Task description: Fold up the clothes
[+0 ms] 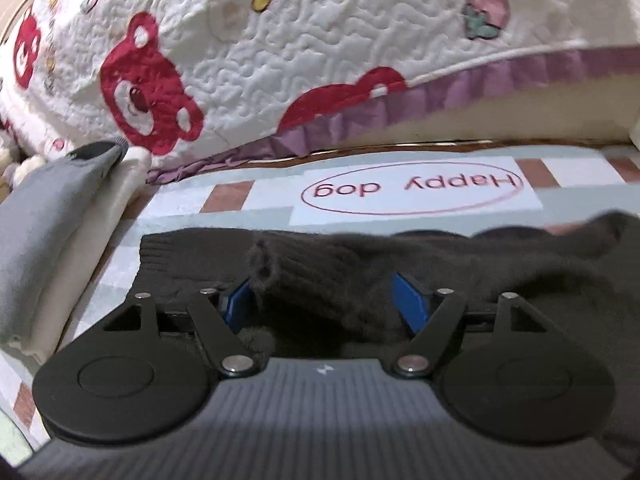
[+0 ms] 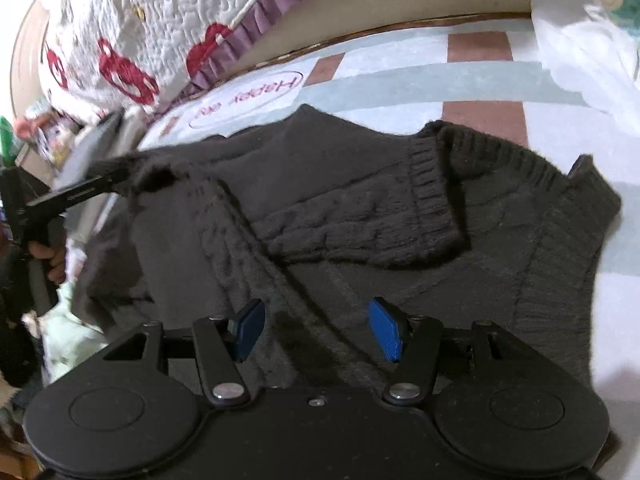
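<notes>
Item under inspection: one dark brown knit sweater (image 2: 360, 216), cable pattern on the body, ribbed bands at cuff and hem. It lies spread on a checked sheet (image 2: 400, 76) of pale blue, white and brick-red squares, filling the middle of the right wrist view. One sleeve is folded across the body, its ribbed cuff ending right of centre.

My left gripper (image 1: 324, 304): the jaws stand apart with a bunched fold of the sweater's sleeve between the blue pads (image 1: 408, 300). Whether they actually pinch the cloth I cannot tell. In the right wrist view this same gripper shows at the left edge, its tip buried in the knit, with a hand (image 2: 52, 256) on the grip.

My right gripper (image 2: 316, 328): jaws released, blue pads apart, poised over the sweater's lower body, nothing between them but the fabric beneath.

Surroundings: a printed oval reading "Happy dog" (image 1: 412, 190) sits on the sheet beyond the sweater. A white quilt (image 1: 280, 52) with red bear prints and a purple frill occupies the upper frame. At the left edge of the left wrist view, folded grey cloth (image 1: 44, 232) rests on cream cloth (image 1: 100, 216).
</notes>
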The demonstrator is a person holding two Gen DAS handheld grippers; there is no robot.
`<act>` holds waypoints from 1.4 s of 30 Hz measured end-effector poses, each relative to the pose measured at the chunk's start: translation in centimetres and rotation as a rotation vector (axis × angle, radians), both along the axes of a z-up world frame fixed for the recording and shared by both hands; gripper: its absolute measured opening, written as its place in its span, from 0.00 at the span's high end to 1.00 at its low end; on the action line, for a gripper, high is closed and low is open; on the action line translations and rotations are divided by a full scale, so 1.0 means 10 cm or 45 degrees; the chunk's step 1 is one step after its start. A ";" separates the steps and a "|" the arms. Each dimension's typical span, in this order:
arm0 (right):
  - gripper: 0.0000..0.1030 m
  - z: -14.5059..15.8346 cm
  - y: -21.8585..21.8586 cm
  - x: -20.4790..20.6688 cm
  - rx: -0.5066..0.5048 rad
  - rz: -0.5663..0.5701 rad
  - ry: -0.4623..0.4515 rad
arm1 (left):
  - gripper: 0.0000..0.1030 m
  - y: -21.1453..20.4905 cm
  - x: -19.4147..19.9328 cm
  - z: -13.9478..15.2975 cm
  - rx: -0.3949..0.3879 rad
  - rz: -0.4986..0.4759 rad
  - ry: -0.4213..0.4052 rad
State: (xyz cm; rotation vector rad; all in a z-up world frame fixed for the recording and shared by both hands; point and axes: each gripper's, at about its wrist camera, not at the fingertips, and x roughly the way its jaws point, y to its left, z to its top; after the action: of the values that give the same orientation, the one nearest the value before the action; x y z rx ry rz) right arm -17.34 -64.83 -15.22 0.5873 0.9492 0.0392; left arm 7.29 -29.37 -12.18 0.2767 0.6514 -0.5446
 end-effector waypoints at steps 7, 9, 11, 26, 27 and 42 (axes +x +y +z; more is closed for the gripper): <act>0.38 0.13 0.03 -0.01 -0.144 -0.064 -0.069 | 0.28 0.06 -0.50 0.04 -0.019 -0.303 0.141; 0.36 0.23 0.03 -0.05 -0.154 -0.094 -0.181 | 0.28 -0.06 -0.46 -0.04 0.017 -0.286 0.166; 0.35 0.29 0.05 -0.06 -0.162 -0.102 -0.265 | 0.28 -0.18 -0.42 -0.12 0.054 -0.269 0.191; 0.31 0.36 0.57 -0.06 -0.531 0.099 -0.442 | 0.28 0.12 0.79 -0.33 -0.119 0.492 0.318; 0.31 0.36 0.58 -0.05 -0.520 0.102 -0.443 | 0.28 0.22 0.81 -0.38 -0.186 0.515 0.378; 0.31 0.29 1.04 -0.12 -0.426 0.449 -0.495 | 0.85 -0.23 0.51 -0.24 0.128 0.164 0.075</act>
State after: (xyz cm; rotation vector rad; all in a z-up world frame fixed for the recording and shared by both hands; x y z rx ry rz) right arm -18.53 -54.44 -12.33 0.0900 0.6499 0.2946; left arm 12.38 -31.71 -14.62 0.3116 0.7498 -0.3988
